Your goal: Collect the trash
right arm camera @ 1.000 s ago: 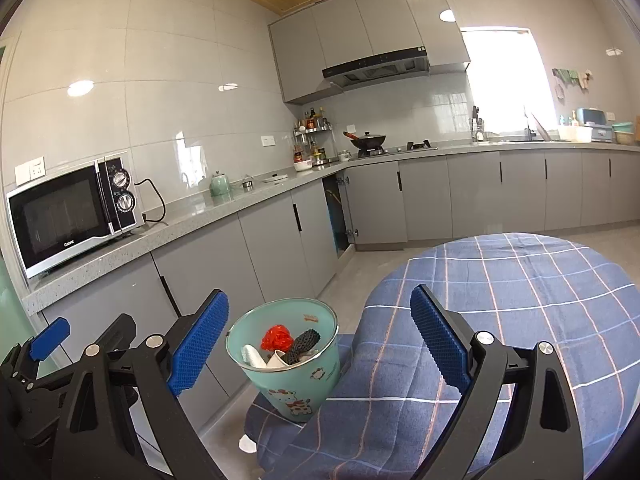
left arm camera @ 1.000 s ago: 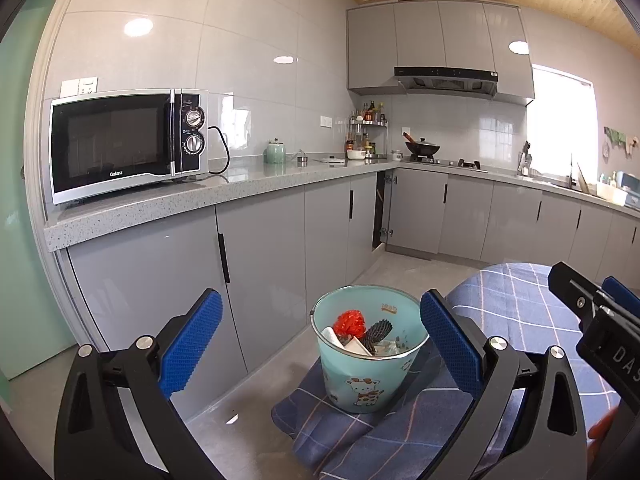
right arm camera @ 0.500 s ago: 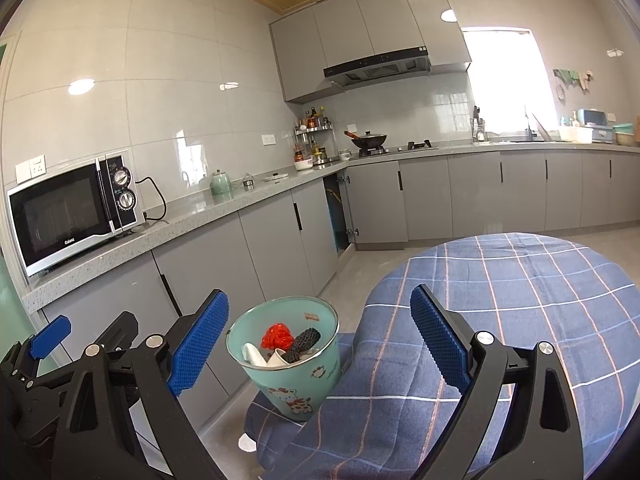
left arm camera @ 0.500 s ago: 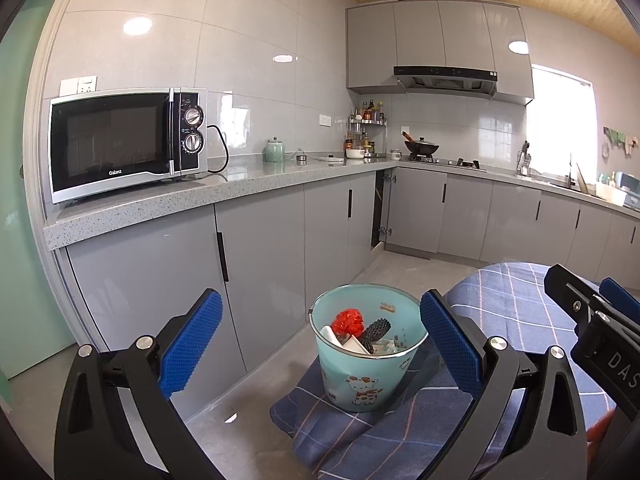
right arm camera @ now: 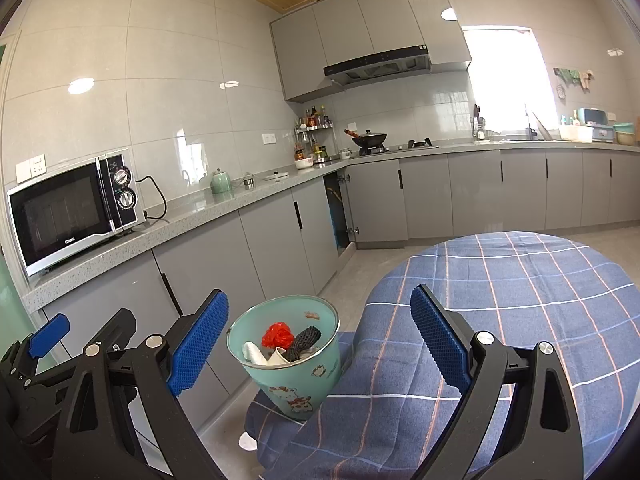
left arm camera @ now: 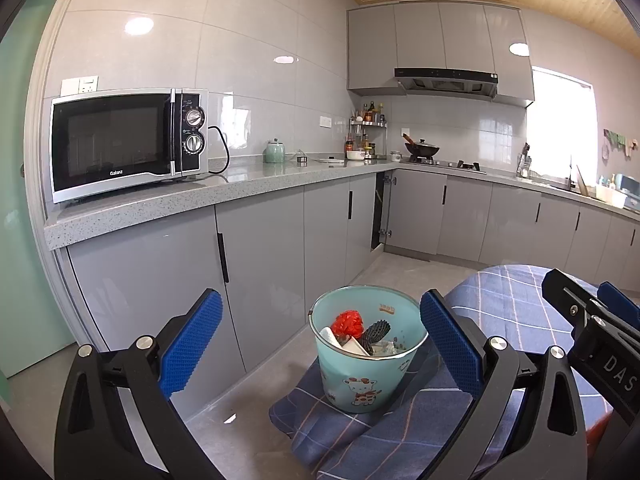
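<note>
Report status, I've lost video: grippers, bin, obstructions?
Left hand-held gripper and right hand-held gripper open, empty. Teal plastic cartoon-print trash bin upright, holding trash. Nothing blocking.

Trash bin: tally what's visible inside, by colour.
In the trash bin:
Red: 1, crumpled red bag
Black: 1, black mesh piece
White: 2, white scrap at left and white cup
Total: 4. Pale bits on the bin's right side are too unclear to count.
</note>
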`<state>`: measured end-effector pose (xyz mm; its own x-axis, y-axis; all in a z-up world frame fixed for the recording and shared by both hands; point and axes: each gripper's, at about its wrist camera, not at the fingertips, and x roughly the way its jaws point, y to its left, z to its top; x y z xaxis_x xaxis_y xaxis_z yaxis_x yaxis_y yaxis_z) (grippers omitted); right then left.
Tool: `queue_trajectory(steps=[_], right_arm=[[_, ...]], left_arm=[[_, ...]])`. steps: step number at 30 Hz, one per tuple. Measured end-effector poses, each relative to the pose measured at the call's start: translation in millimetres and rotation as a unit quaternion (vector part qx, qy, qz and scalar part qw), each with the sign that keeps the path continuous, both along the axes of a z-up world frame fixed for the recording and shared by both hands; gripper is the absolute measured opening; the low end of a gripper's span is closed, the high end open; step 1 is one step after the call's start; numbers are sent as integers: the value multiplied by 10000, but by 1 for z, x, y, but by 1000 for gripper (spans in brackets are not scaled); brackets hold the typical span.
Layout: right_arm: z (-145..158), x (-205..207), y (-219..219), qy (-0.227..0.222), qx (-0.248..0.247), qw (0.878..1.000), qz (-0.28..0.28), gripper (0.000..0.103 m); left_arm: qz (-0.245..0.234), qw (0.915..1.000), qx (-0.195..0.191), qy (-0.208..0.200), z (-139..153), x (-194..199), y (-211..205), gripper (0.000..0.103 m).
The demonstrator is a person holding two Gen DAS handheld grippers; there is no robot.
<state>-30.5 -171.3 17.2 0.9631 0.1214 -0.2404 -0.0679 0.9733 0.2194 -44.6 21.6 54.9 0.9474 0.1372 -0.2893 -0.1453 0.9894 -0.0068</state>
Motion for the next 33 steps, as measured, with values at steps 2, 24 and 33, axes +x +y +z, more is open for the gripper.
queue_trajectory(steps=[2, 24, 33], right_arm=[[0, 0, 0, 2, -2, 10000, -2, 91], [-1, 0, -7, 16, 65, 9998, -187, 91], [-2, 0, -7, 2, 67, 9997, -227, 91]], left_arm=[[3, 10000, -7, 1, 0, 0, 0, 97], [137, 9999, -16, 14, 0, 2, 2, 97], [313, 9994, 117, 21, 0, 4, 3, 97]])
